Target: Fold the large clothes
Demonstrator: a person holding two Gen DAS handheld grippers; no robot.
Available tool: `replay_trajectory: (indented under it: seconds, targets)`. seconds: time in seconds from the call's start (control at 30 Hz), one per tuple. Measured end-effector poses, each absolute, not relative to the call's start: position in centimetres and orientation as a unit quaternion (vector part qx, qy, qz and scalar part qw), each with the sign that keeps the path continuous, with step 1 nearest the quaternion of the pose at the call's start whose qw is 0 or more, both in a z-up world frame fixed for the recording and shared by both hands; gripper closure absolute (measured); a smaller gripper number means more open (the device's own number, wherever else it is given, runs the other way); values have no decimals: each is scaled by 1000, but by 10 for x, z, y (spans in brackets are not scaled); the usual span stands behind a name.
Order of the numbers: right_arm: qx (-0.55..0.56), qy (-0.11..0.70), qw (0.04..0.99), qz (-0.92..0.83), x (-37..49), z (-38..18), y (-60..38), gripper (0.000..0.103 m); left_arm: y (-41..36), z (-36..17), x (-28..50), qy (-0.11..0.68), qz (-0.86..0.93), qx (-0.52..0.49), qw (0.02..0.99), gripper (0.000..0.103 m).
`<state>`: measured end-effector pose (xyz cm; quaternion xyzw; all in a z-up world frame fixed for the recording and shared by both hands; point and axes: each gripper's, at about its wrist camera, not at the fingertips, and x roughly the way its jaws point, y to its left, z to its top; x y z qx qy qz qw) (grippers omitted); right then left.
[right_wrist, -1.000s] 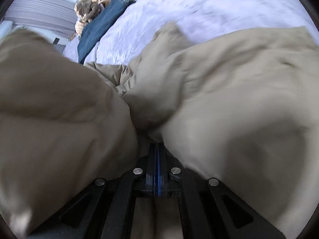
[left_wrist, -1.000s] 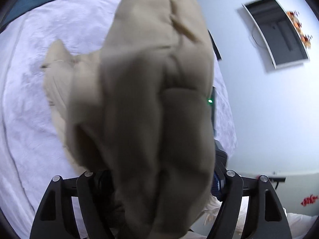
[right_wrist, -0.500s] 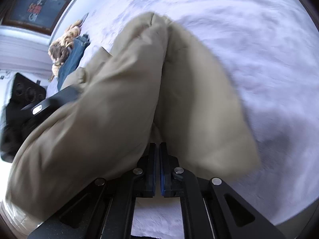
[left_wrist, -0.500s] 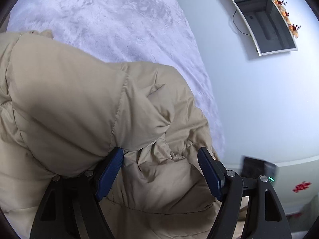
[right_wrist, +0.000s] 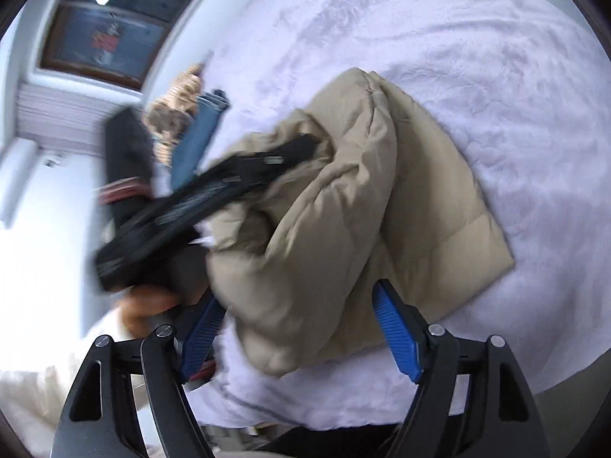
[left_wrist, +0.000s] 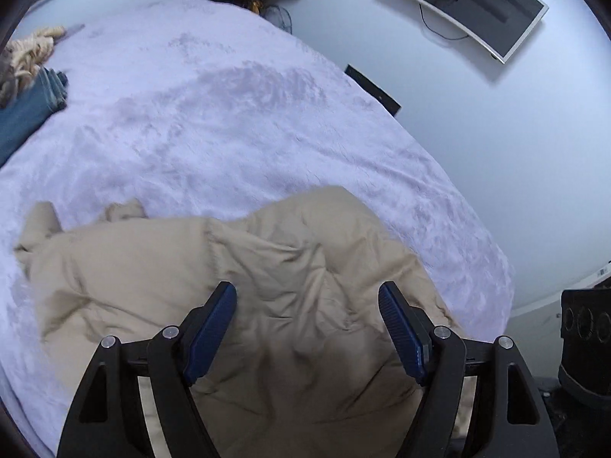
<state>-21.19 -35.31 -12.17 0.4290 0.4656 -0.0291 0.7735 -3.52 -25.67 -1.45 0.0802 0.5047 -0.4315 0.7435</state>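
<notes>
The beige padded jacket (left_wrist: 267, 305) lies bunched at the near edge of the white bed (left_wrist: 229, 114), its length running sideways; the left gripper (left_wrist: 305, 328) is directly over it, spread wide and empty; the right gripper (right_wrist: 301, 328), equally wide and empty, is at its near corner.

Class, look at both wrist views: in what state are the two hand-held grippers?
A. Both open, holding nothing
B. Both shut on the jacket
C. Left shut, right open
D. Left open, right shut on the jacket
A: the left hand-held gripper and right hand-held gripper both stand spread wide, with the jacket lying loose on the bed.
</notes>
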Motion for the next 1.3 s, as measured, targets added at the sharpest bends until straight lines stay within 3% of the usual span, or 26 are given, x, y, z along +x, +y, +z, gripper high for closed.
replay_trajectory:
  seconds: [0.03,0.07,0.17,0.37,0.7,0.87,1.1,1.3]
  targets:
    - [414,469,779,-44,-204,-124,-353,55,-242,-9,-30,489,-418,81,761,26]
    - [400,477,781,-53,-199,-125,-353,84,-231,-8,-20,476,-397,82,781,26]
    - [350,478,801,-88,-200,-124,-357,89,-206,-23,10,471,-335,92,811,26]
    - [359,488,786,-126,-226,-152,-374,89,-224,-68,32,489,-304,92,812,26]
    - [450,495,729,-148,-260,-220,-418,88,-296,-87,4,480,-333,150,797,26]
    - [427,501,740,-140,-264,-186,-433,74,-295,-89,13,493,-322,146,795,26]
    - [362,448,810,-110,-253,-123,-447,72,-292,-84,11,501,-302,148,797,26]
    - [302,522,797,-30,-191,-152,-415,72,-276,-63,5,518,-267,154,798,26]
